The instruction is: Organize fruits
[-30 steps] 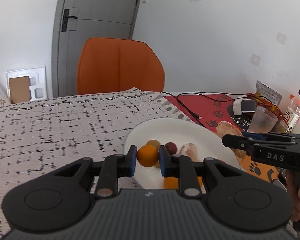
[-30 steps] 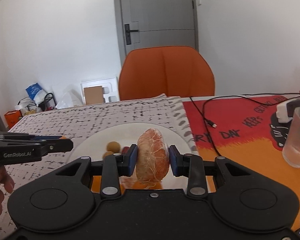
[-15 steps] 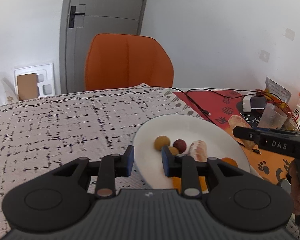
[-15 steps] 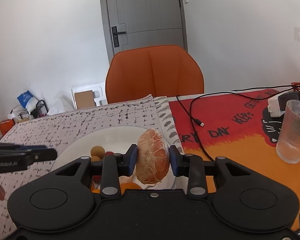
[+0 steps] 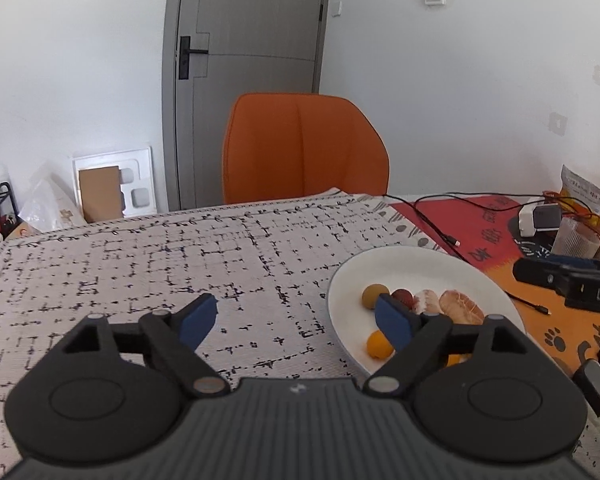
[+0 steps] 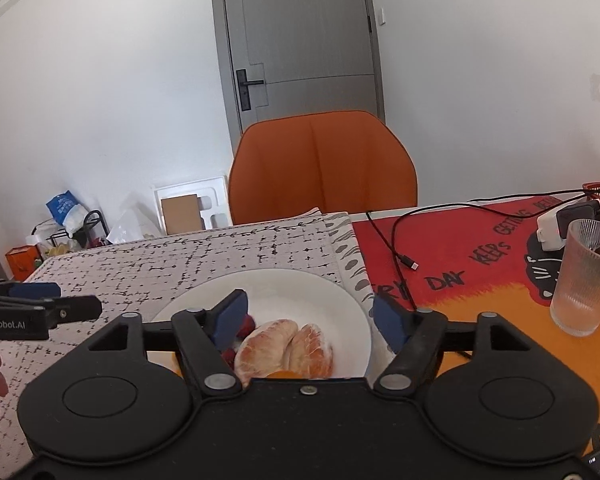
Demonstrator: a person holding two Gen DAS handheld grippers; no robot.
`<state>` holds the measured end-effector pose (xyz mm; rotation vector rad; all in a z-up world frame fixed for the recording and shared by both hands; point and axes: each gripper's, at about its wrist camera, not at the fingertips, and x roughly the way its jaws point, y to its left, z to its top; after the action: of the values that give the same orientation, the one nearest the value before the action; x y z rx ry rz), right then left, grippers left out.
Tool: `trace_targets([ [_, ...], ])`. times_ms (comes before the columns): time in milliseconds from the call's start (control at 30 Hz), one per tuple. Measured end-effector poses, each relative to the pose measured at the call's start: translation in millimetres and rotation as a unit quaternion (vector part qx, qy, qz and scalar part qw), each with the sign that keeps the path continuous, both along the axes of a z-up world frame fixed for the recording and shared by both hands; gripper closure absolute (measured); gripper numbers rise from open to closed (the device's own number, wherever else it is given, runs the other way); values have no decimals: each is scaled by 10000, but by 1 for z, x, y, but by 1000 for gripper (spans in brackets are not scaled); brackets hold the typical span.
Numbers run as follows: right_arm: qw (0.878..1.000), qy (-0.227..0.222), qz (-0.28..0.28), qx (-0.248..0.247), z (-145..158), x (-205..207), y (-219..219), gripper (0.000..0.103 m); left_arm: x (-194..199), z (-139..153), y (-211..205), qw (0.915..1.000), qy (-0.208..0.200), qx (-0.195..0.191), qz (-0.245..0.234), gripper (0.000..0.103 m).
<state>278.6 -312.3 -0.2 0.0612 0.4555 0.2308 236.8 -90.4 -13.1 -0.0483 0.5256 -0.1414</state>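
A white plate (image 5: 412,268) sits on the patterned cloth and holds several fruits: a brown round fruit (image 5: 374,295), a dark red one (image 5: 403,298), two peeled citrus segments (image 5: 460,306) and a small orange (image 5: 378,345). My left gripper (image 5: 296,318) is open and empty, low over the cloth at the plate's left edge. My right gripper (image 6: 310,316) is open and empty above the plate (image 6: 300,288); the two segments (image 6: 284,346) lie below it.
An orange chair (image 5: 304,148) stands behind the table. A ribbed glass (image 6: 586,276), a charger (image 6: 560,224) and black cables (image 6: 396,248) lie on the red-orange mat at right. The patterned cloth (image 5: 140,260) covers the left part.
My left gripper let go of the small orange onto the plate and opened wide. My right gripper released the peeled segment onto the plate and opened.
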Motion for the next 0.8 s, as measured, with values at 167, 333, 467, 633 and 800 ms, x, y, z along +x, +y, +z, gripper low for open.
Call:
trace_targets([
  [167,10000,47,66,38,5,-12,1,25,-14,8,5,10000,-50,-68,18,14],
  [333,9999,43,92,90,12,-23,4,19,-29,12,8,10000,-62,-46,42,14],
  [467,9998,10,186,101,19,-34,7,13,-41,17,11,9999,-145,-11,65,14],
  [633,9994,54,281,202,24,-46,11,3,-56,25,14,9996,-232,54,126,14],
  [800,9988,114,423,222,28,-59,19,0,-72,29,19,9990,-252,172,318,13],
])
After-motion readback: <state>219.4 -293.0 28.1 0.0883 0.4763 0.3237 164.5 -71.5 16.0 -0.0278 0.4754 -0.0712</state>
